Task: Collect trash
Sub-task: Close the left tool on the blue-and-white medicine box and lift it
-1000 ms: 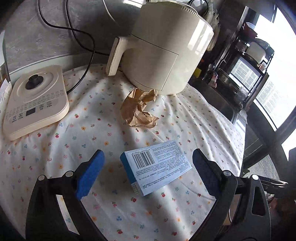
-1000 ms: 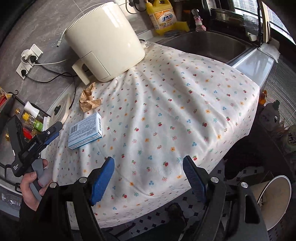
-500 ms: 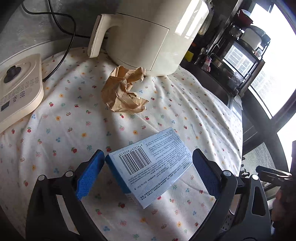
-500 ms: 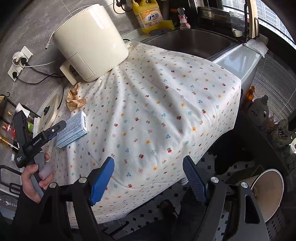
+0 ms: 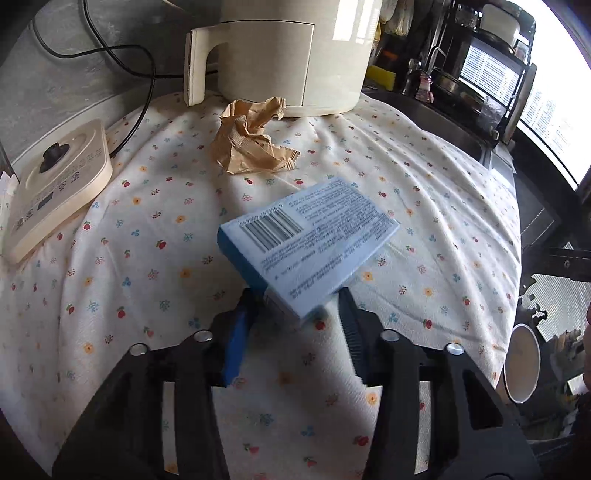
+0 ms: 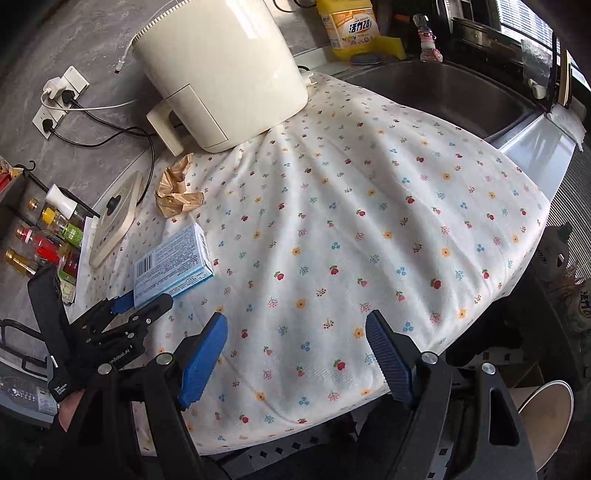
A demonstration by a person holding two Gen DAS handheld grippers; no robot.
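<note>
In the left wrist view, the left gripper (image 5: 295,306) has its jaws drawn in narrow on the near corner of the blue box (image 5: 308,236), which sticks out ahead of the fingertips, barcode face up and tilted over the floral tablecloth (image 5: 424,192). Farther ahead lies the crumpled brown paper (image 5: 249,146), touching the foot of the cream air fryer (image 5: 291,55); ahead and to the left sits a cream kettle base (image 5: 55,184). Low to the right, off the cloth's edge, is a white bin (image 5: 521,363); its contents cannot be made out. In the right wrist view, the right gripper (image 6: 295,354) hangs over the near edge of the tablecloth (image 6: 369,221) with its jaws spread wide and nothing between them. To its left the left gripper (image 6: 142,301) pinches the blue box (image 6: 171,266); the crumpled brown paper (image 6: 173,192) lies beyond that, ahead-left. Far ahead to the right is the steel sink (image 6: 436,92), its basin dark, with a yellow detergent bottle (image 6: 347,26) behind it.
</note>
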